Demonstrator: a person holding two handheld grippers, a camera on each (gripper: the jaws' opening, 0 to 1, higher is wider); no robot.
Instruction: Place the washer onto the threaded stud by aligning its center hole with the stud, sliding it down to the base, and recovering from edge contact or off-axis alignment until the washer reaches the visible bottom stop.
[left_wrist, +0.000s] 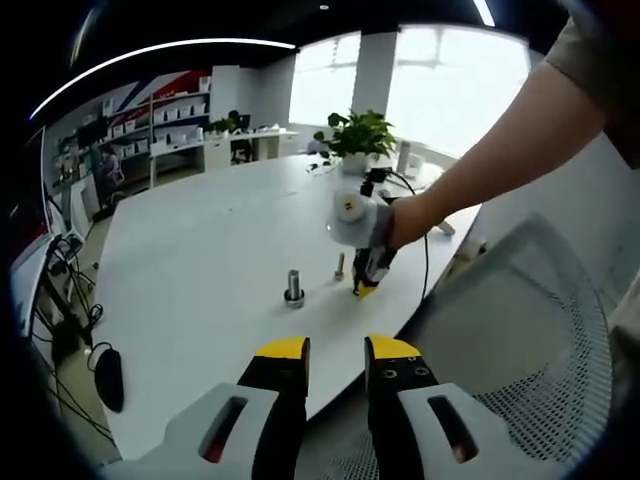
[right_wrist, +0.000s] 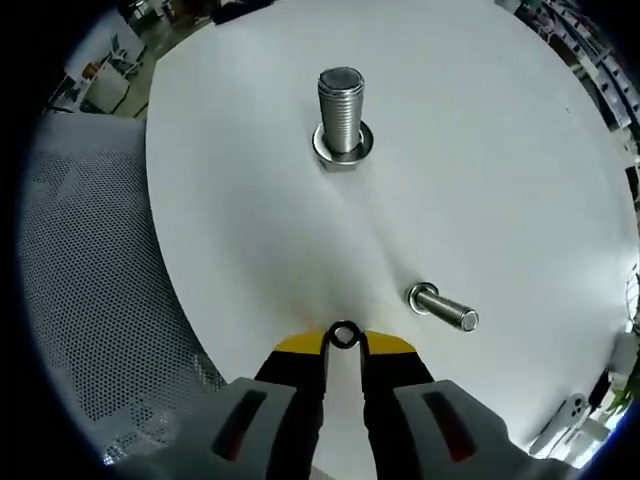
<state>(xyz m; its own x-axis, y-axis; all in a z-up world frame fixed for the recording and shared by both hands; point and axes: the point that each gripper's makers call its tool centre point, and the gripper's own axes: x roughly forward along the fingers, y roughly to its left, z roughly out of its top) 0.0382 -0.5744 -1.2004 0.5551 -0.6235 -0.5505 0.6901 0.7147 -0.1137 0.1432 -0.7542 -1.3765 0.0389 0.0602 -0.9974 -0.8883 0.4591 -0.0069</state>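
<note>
Washer: you hold the small dark washer (right_wrist: 344, 334) at the very tips of your right gripper (right_wrist: 344, 342), low in the centre of the right gripper view; its hole faces the camera.
Right jaws: nearly together, pinching the washer by its rim.
Left jaws: your left gripper (left_wrist: 336, 352) sits at the bottom centre of the left gripper view, jaws a narrow gap apart with nothing between them, hovering off the near edge of the white surface (left_wrist: 200, 250).
Large stud: the thick threaded stud (right_wrist: 341, 108) stands upright on its hex base in the upper centre of the right gripper view, well apart from the washer; in the left gripper view it is the short post left of your right gripper.
Small bolt: a thinner bolt (right_wrist: 443, 306) shows right of centre in the right gripper view, near the jaw tips; it appears as a slim pin just beside the right gripper in the left gripper view.
Which stud is the target: you cannot tell from these pictures, though the washer's size seems closer to the small bolt.
Done: the washer is picked up and held.
Left: nothing is threaded yet; you must bring the hole over the stud top, level it, release or slide it down to the base.
Risk: held edge-on like this, the washer may catch the threads.
</note>
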